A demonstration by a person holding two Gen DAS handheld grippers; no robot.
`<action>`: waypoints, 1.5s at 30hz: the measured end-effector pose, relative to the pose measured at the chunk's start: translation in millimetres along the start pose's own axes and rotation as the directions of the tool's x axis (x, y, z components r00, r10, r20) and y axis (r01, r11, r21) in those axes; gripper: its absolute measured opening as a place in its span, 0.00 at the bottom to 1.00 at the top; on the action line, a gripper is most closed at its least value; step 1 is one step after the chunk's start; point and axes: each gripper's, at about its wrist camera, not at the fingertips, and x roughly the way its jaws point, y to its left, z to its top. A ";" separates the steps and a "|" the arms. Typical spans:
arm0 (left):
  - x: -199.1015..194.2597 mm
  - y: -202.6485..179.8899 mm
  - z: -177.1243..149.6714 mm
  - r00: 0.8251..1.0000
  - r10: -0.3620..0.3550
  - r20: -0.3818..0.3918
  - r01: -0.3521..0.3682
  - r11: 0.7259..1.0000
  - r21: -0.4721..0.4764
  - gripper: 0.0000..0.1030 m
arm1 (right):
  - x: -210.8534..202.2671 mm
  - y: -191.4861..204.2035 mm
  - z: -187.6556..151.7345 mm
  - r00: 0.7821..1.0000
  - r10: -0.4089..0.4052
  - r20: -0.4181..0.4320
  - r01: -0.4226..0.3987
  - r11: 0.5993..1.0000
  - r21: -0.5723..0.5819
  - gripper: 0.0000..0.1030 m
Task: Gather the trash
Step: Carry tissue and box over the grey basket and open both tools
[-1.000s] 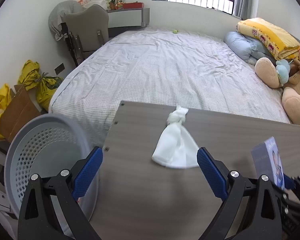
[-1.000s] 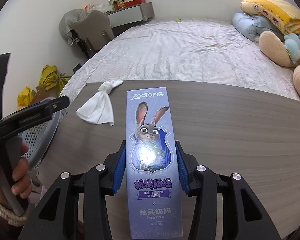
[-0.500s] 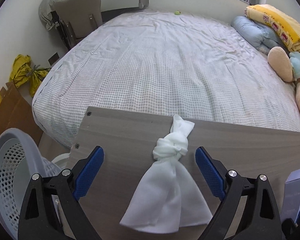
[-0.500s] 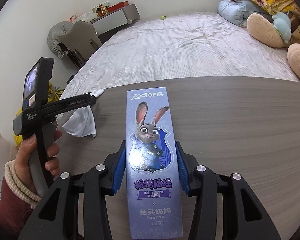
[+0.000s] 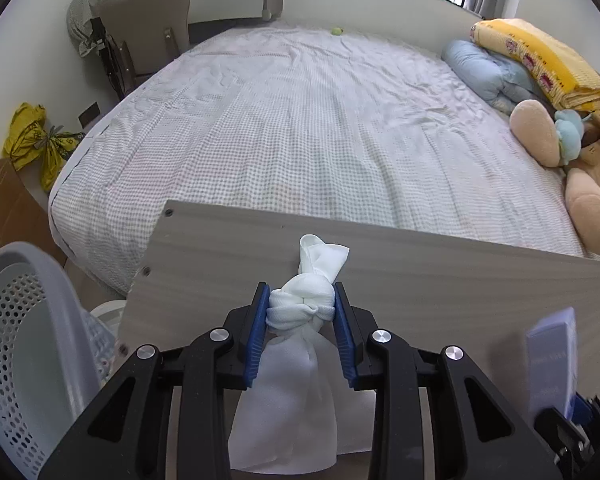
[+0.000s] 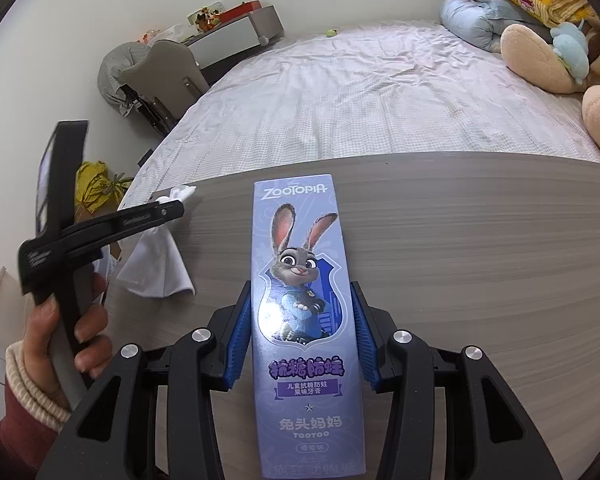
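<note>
A knotted white cloth bag (image 5: pixel 300 312) lies on the grey wooden table (image 5: pixel 440 280). My left gripper (image 5: pixel 301 300) is closing on its knot, and both blue pads touch the knot's sides. The bag's loose end fans out toward me under the jaws. In the right wrist view the same white bag (image 6: pixel 156 268) lies at the table's left edge with the left gripper over it, held by a hand (image 6: pixel 60 328). My right gripper (image 6: pixel 300 312) is shut on a tall purple Zootopia toothpaste box (image 6: pixel 300 280), held above the table.
A grey perforated basket (image 5: pixel 24 344) stands at the table's left, below its edge. Beyond the table is a bed with a checked sheet (image 5: pixel 300 120), plush toys (image 5: pixel 580 160) and folded blankets at its right. Yellow bags (image 5: pixel 40 140) and cardboard lie on the floor at left.
My left gripper moved forward and down over the white bag, and its jaws went from wide open to closed against the knot. The right gripper kept hold of the box and rolled slightly.
</note>
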 end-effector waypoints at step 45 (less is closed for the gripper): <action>-114.2 248.7 -96.1 0.962 0.274 0.002 -0.262 0.924 -0.278 0.32 | 109.0 331.0 -3.0 0.931 0.262 -0.254 -0.346 0.853 -0.389 0.43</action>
